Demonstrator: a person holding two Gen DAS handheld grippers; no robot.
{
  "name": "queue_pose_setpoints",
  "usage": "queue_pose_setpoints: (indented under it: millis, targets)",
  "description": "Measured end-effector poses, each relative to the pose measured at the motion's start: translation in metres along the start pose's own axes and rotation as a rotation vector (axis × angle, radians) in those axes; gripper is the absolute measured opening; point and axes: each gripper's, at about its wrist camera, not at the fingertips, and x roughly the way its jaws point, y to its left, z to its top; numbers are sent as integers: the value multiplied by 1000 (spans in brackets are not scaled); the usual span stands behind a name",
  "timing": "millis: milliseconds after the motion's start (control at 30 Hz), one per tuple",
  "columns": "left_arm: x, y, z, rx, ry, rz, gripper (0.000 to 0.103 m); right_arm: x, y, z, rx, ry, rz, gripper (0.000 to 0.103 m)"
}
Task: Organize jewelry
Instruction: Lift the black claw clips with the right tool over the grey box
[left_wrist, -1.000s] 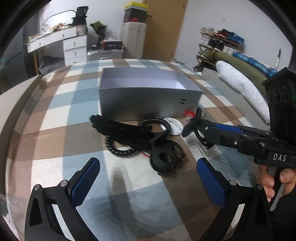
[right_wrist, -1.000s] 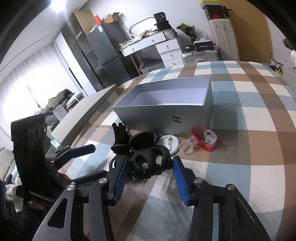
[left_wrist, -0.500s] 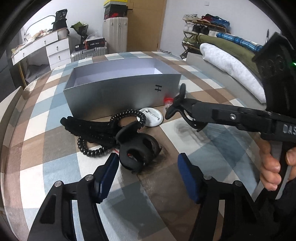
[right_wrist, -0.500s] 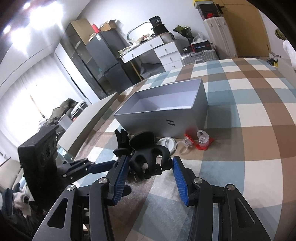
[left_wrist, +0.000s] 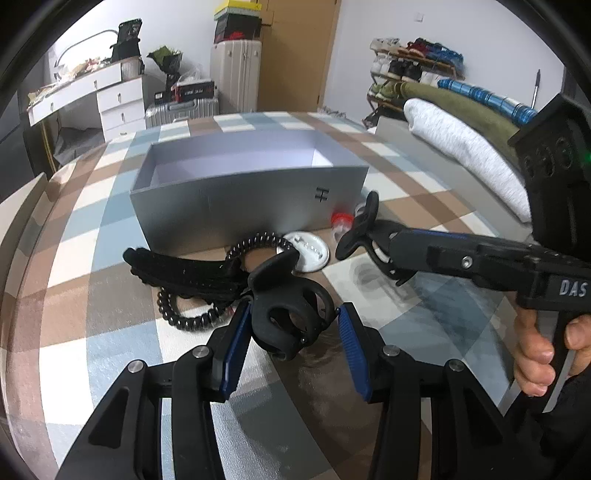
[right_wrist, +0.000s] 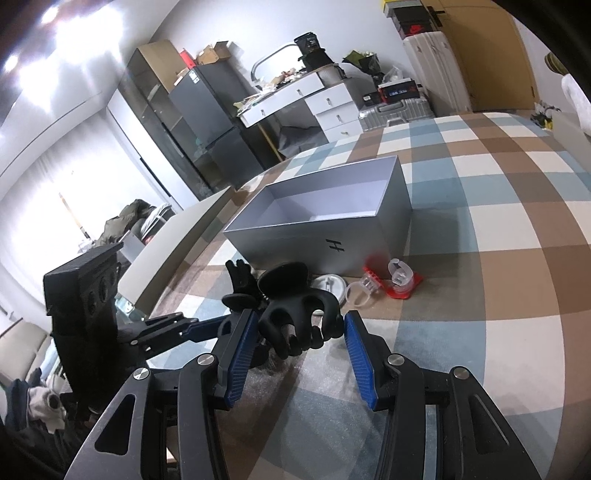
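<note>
The left tongs (left_wrist: 291, 334) have just been narrowing around a black hair claw (left_wrist: 291, 321) at lower centre; contact unclear. The right tongs (right_wrist: 299, 332) pinch another black hair claw (right_wrist: 299, 317) mid-frame, below the open grey box (right_wrist: 332, 236) on the checked bed (right_wrist: 498, 258).

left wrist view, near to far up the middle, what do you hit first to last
left gripper → black claw clip between its pads → black coiled hair tie → grey open box → silver suitcase
</note>
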Motion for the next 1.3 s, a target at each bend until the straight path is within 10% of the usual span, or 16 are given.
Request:
queue_pose_setpoints:
  millis: [1300]
  targets:
    - [-32, 37, 49, -101, -251, 35, 42, -11, 0, 53, 36, -177, 27, 47]
